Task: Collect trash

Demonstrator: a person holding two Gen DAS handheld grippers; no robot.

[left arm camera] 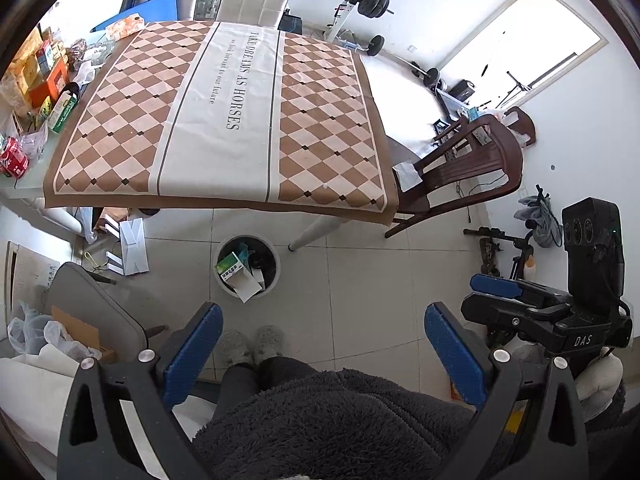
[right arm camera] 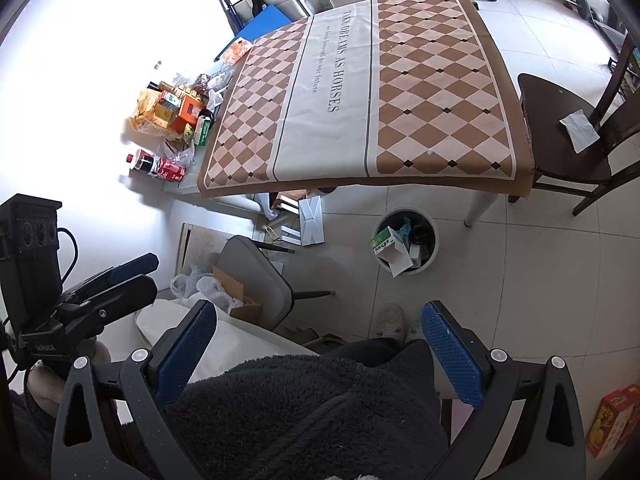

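Trash bin (left arm camera: 273, 280) holding cartons beside checkered table (left arm camera: 224, 120), left gripper (left arm camera: 322, 344) and right gripper (right arm camera: 320, 340) both spread apart, empty

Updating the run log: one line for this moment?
left tool open, empty | right tool open, empty | bin holds boxes | tablecloth bare
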